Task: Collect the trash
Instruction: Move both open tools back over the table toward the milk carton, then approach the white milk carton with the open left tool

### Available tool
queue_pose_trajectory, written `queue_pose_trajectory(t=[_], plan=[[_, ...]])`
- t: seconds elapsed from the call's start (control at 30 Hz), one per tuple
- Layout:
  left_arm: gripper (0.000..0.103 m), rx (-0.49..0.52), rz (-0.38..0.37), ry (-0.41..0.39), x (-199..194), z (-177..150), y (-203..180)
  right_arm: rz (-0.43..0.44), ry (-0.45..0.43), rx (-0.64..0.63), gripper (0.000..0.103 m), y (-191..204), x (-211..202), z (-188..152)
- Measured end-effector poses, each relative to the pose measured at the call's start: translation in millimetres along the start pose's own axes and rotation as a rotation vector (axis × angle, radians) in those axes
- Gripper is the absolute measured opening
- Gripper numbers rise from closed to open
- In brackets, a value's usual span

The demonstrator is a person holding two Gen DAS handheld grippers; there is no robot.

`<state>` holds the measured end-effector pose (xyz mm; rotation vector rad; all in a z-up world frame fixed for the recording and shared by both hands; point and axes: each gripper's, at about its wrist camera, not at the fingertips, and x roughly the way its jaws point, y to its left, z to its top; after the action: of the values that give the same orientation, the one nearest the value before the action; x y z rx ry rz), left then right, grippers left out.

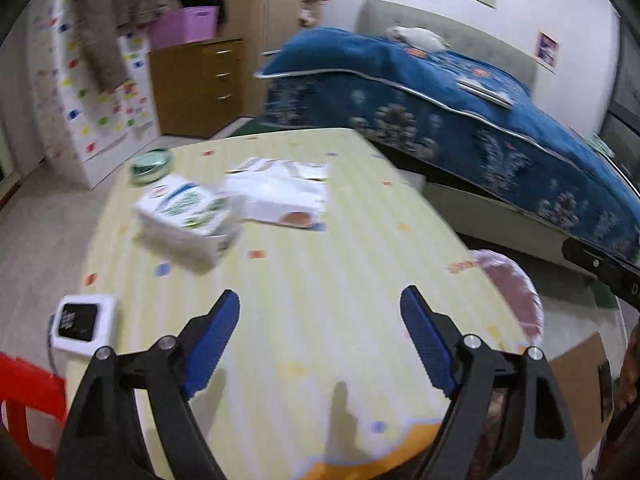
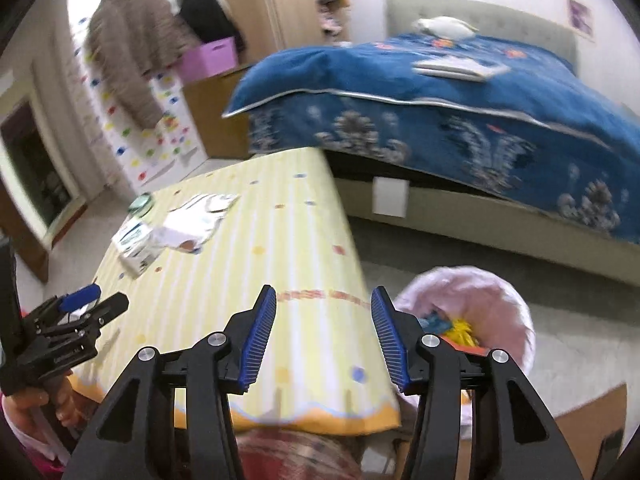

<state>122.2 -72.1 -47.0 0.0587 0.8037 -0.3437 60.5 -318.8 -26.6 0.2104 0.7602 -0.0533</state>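
The left tool (image 1: 320,332) hangs over the near end of the pale yellow striped tabletop (image 1: 304,280), its blue-padded jaws spread wide with nothing between them. The right tool (image 2: 323,336) sits above the near right corner of the same tabletop, jaws parted about halfway and likewise empty.

The trash lies well beyond both tools, up toward the far left part of the tabletop: a white milk carton with green and blue print (image 1: 188,220) lying on its side, and just beside it, touching or nearly so, a flattened white paper box or wrapper (image 1: 280,192). A round green-rimmed lid or dish (image 1: 152,164) rests near the far left edge. A small white device with a dark screen (image 1: 84,322) sits at the near left edge, close to the left tool.

Off the near right corner, on the floor, stands a bin lined with a pale pink plastic bag (image 2: 496,292), with yellow and blue scraps (image 2: 460,328) already inside, just right of the right tool.
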Motion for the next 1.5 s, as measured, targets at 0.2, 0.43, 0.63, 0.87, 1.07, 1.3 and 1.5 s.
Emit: queue_pose_trajectory(t=[0.2, 0.43, 0.63, 0.87, 1.07, 1.3, 1.5], plan=[[0.080, -0.074, 0.074, -0.007, -1, 2, 49, 0.055, 0.036, -0.072, 0.051, 46, 34, 17], [0.090, -0.133, 0.130, 0.002, 24, 29, 80, 0.060, 0.055, -0.108, 0.051, 74, 67, 33], [0.096, -0.178, 0.196, 0.024, 65, 64, 88, 0.056, 0.056, -0.125, 0.053, 83, 86, 42], [0.096, -0.155, 0.309, 0.091, 113, 93, 86, 0.049, 0.071, -0.126, 0.054, 78, 99, 41], [0.096, -0.100, 0.402, 0.139, 119, 92, 79, 0.045, 0.081, -0.114, 0.054, 73, 101, 37], [0.096, -0.161, 0.377, 0.166, 96, 68, 95, 0.065, 0.093, -0.115, 0.056, 78, 97, 32], [0.087, -0.183, 0.237, 0.221, 101, 47, 104, 0.079, 0.088, -0.140, 0.056, 87, 86, 28]])
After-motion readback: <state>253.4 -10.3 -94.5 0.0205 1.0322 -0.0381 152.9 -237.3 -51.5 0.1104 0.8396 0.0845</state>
